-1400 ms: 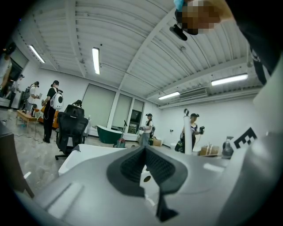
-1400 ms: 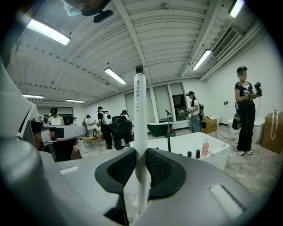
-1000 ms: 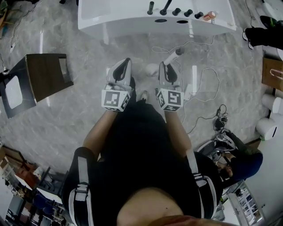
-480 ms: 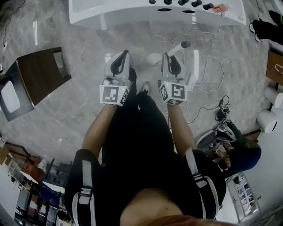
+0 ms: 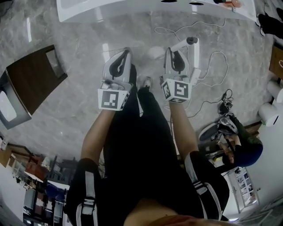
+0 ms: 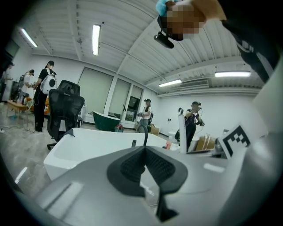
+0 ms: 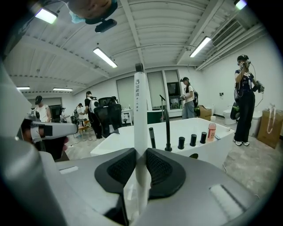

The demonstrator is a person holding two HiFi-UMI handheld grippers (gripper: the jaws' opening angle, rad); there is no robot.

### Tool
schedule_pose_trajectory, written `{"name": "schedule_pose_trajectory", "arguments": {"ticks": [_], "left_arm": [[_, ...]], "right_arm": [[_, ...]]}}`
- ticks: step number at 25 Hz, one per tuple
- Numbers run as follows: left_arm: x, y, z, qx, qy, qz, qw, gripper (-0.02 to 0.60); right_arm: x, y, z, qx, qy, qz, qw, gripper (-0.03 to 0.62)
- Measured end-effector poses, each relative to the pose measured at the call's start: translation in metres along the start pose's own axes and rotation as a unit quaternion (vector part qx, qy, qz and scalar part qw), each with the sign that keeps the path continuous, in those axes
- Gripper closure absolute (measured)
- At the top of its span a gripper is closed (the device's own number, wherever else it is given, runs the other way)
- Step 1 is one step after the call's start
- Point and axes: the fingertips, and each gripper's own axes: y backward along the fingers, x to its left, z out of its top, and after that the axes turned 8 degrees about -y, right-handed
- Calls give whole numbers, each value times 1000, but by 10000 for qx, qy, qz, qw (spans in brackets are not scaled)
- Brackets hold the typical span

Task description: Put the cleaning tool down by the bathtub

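Closest in, the person's black clothes [image 5: 141, 150] fill the bottom of the head view. Two bare arms [image 5: 95, 132] reach out toward 12 o'clock. Each hand holds a gripper with a marker cube [image 5: 110, 99] on its back.

The left gripper [image 5: 122, 56] is at 11 o'clock. Its two dark pads [image 6: 132, 165] touch at the tips, and nothing sits between them.

The right gripper [image 5: 174, 55] is at 1 o'clock, just beside the left one. Its jaws squeeze the cleaning tool [image 7: 140, 110], a long white stick with a dark tip. The stick stands up between the pads and has small print on it. In the head view it leans out past the jaws toward 1 o'clock, up off the grey floor [image 5: 66, 114].

White cables [image 5: 212, 66] lie in loops on the floor at 2 o'clock. A brown wooden table [image 5: 33, 81] sits at 9 o'clock.

Farther on, at 12 o'clock, is the white bathtub [image 5: 88, 11], apart from the tool. Black taps [image 7: 168, 132] and a pink bottle [image 7: 212, 130] stand on its rim. Far behind, other people [image 7: 244, 101] stand in the bright room.
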Motion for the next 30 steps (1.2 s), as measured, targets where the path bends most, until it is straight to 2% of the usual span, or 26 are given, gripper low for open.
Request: {"name": "schedule_pose_trajectory", "arguments": {"ticks": [15, 22, 30], "left_arm": [[28, -56, -83, 196, 128, -209, 9995, 574], [47, -75, -121, 254, 277, -239, 9990, 574], [65, -97, -165, 334, 280, -295, 9986, 574]], "right_arm": [[-21, -88, -80, 64, -150, -340, 9993, 516], [-29, -126, -119, 124, -178, -359, 9991, 516], [-39, -173, -166, 166, -86, -353, 9992, 516]]}}
